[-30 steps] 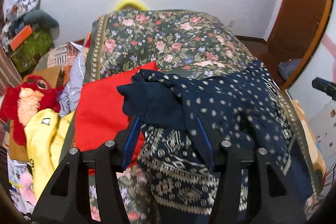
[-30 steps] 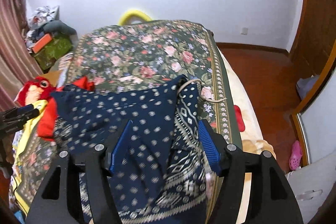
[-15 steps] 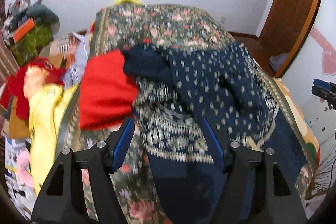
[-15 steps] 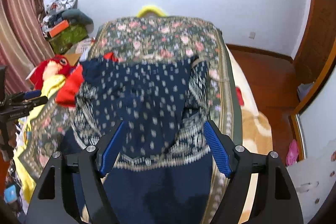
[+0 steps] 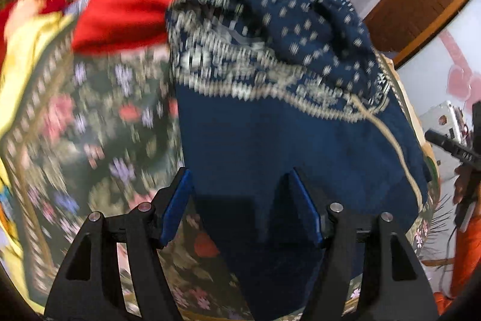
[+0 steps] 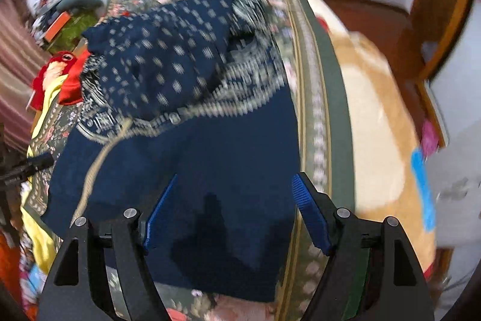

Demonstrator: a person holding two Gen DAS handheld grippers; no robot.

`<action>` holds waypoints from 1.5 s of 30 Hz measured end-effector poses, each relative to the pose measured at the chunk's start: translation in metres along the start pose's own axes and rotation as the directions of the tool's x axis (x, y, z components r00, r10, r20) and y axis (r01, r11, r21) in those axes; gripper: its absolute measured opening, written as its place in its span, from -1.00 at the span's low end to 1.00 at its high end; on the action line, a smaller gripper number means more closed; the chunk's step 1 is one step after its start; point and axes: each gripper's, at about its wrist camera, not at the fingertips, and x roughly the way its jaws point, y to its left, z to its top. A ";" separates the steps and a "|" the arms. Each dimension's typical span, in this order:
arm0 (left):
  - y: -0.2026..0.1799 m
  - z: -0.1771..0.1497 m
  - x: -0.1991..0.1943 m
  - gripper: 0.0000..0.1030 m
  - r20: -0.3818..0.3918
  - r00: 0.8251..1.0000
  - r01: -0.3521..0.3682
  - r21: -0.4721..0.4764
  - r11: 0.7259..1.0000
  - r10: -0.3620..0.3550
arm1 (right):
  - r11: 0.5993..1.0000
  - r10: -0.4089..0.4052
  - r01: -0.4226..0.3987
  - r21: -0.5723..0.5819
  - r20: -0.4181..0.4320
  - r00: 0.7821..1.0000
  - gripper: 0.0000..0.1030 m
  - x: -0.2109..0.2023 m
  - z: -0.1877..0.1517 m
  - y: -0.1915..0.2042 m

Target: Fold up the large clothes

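Both the left gripper and right gripper are hanging wide and empty over the navy patterned garment lying on the floral-covered bed; its loosely folded top layer is risking slipping if snagged.

Floral-covered bed, navy patterned garment, red cloth on it

- The garment lies spread on the bedspread, directly ahead of both pairs of fingers.
- Its patterned part is bunched at the far end, beyond the plain part nearest the fingertips.
- A second cloth lies on the bedspread, ahead and left of the left gripper, touching the garment's far left edge.
- Right of the right gripper, the bedspread's border runs alongside the garment.
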 end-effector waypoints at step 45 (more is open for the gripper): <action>0.002 -0.002 -0.024 -0.78 0.149 0.962 0.244 -0.102 0.964 -0.228 | 0.998 0.061 -0.060 0.009 -0.070 0.996 -0.72 0.024 -0.004 -0.013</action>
